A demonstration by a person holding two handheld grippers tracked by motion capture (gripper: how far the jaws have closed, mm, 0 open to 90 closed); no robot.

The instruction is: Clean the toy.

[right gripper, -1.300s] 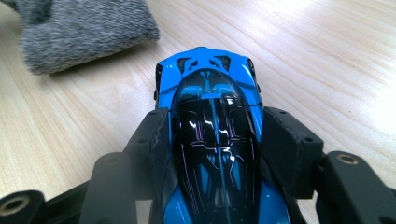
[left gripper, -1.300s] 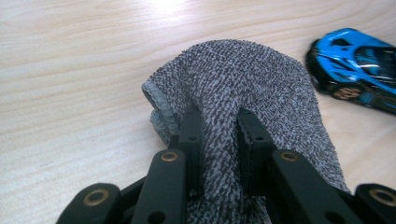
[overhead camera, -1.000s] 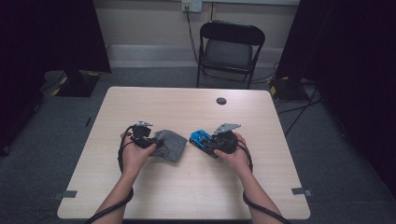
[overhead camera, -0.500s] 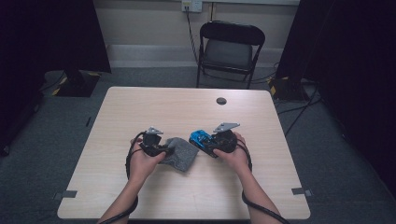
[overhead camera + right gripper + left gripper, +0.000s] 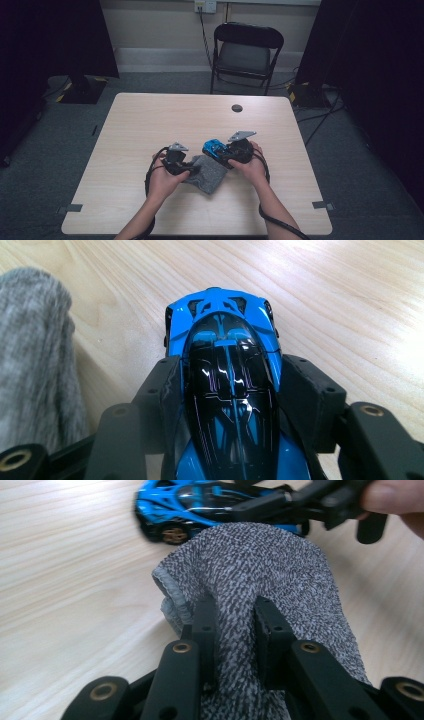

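Left gripper (image 5: 234, 625) pinched sock (image 5: 260, 575); right gripper (image 5: 230, 390) clamped car (image 5: 225, 355). Sock mouth needed opening toward car nose, kept level.

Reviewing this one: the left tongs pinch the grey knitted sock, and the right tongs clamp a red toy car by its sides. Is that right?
Not quite: the toy car is blue with a black roof, not red, as the right gripper view shows. The rest holds: the right tongs clamp it by its sides, and the left tongs pinch the grey knitted sock.
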